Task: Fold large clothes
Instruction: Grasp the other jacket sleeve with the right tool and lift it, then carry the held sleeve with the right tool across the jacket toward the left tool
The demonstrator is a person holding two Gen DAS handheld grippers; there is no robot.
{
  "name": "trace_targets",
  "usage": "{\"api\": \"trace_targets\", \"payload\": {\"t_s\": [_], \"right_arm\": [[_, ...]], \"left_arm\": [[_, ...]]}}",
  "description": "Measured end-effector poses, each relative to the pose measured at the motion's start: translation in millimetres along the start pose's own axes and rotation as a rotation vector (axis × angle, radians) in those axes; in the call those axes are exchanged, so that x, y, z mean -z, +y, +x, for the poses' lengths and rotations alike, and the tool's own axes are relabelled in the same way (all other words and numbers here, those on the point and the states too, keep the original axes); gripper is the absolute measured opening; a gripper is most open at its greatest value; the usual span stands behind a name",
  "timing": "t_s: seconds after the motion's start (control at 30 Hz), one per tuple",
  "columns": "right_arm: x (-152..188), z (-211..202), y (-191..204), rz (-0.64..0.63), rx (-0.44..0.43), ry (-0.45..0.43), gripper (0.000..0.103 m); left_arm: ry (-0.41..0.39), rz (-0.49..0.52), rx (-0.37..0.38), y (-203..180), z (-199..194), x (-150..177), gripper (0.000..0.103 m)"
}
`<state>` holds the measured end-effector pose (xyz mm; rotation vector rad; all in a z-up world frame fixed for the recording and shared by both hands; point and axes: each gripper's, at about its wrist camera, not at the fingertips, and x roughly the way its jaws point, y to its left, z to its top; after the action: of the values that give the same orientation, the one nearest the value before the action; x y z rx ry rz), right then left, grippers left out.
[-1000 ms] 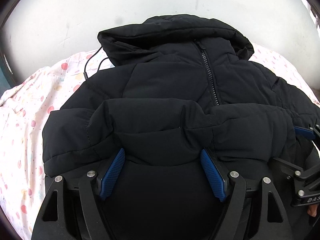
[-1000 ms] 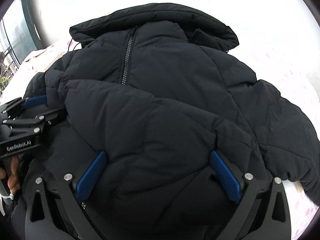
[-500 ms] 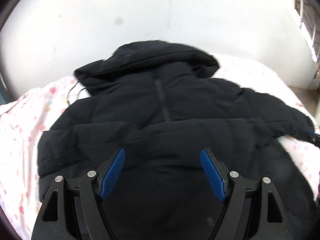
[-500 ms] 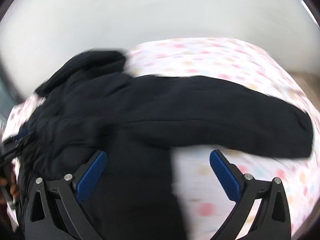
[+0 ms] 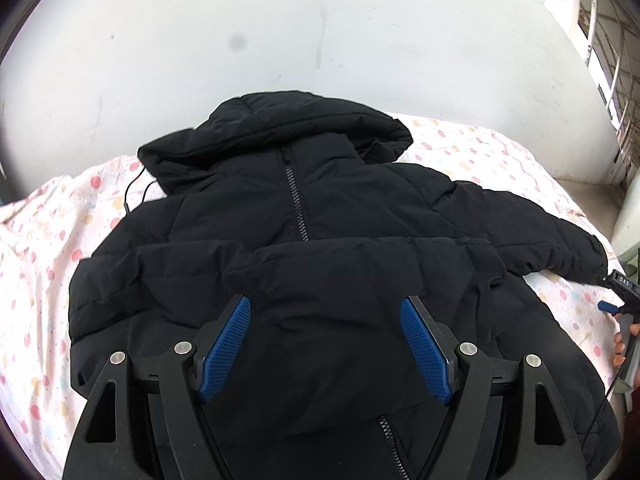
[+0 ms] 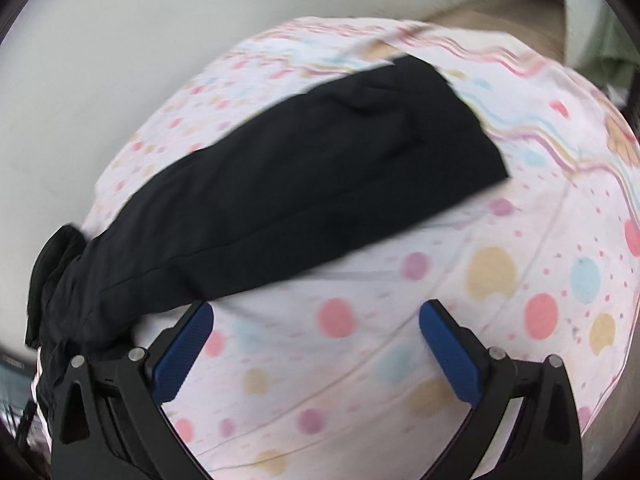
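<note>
A black hooded puffer jacket (image 5: 312,240) lies front up on a dotted bedsheet (image 5: 44,240), zipper up the middle, hood toward the wall. Its left sleeve lies folded across the chest. My left gripper (image 5: 326,340) hovers open above the jacket's lower front, nothing between its blue pads. The other sleeve (image 6: 304,184) stretches out flat over the sheet in the right wrist view. My right gripper (image 6: 316,354) is open over bare sheet just below that sleeve, holding nothing. It also shows at the sleeve's cuff as the right gripper (image 5: 618,300) in the left wrist view.
A white wall (image 5: 280,32) stands behind the bed. A thin black cord (image 5: 136,190) lies on the sheet by the hood. A window frame (image 5: 592,40) is at the far right. The bed's end and floor (image 6: 492,8) lie beyond the sleeve. A hand (image 5: 624,344) holds the right tool.
The left gripper rose and pulled back off the folded sleeve. The right gripper swept away from the jacket's body to the right, out to the outstretched sleeve, rolling as it went.
</note>
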<state>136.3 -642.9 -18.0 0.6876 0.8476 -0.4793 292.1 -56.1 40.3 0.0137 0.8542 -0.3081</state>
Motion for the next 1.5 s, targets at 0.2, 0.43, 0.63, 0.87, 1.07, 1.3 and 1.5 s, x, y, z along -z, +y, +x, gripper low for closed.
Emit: {"api": "trace_targets", "payload": {"t_s": [0.2, 0.43, 0.63, 0.87, 1.07, 1.3, 1.5], "right_arm": [[-14.4, 9.8, -9.4, 0.093, -0.062, -0.04, 0.103], [-32.8, 16.6, -39.1, 0.32, -0.172, -0.156, 0.093], [-41.1, 25.4, -52.6, 0.415, -0.2, -0.18, 0.021], [-59.7, -25.2, 3.6, 0.19, -0.209, -0.318, 0.006], [-75.3, -81.2, 90.4, -0.063, -0.262, -0.423, 0.006], [-58.3, -126.4, 214.5, -0.391, -0.429, -0.464, 0.006], [-1.2, -139.3, 296.7, -0.636, -0.564, -0.421, 0.006]], "left_arm": [[0.032, -0.037, -0.016, 11.5, 7.6, 9.7, 0.076], [0.046, -0.056, -0.035, 25.6, 4.9, 16.1, 0.076], [0.052, -0.062, -0.045, 33.7, 2.0, 20.7, 0.076], [0.029, -0.104, -0.025, 41.9, -12.0, 19.4, 0.076], [-0.006, -0.142, -0.039, 54.3, -33.2, 20.5, 0.076], [-0.047, -0.185, -0.07, 78.2, -62.9, 29.3, 0.076], [-0.061, -0.241, -0.097, 102.2, -77.7, 39.4, 0.076]]}}
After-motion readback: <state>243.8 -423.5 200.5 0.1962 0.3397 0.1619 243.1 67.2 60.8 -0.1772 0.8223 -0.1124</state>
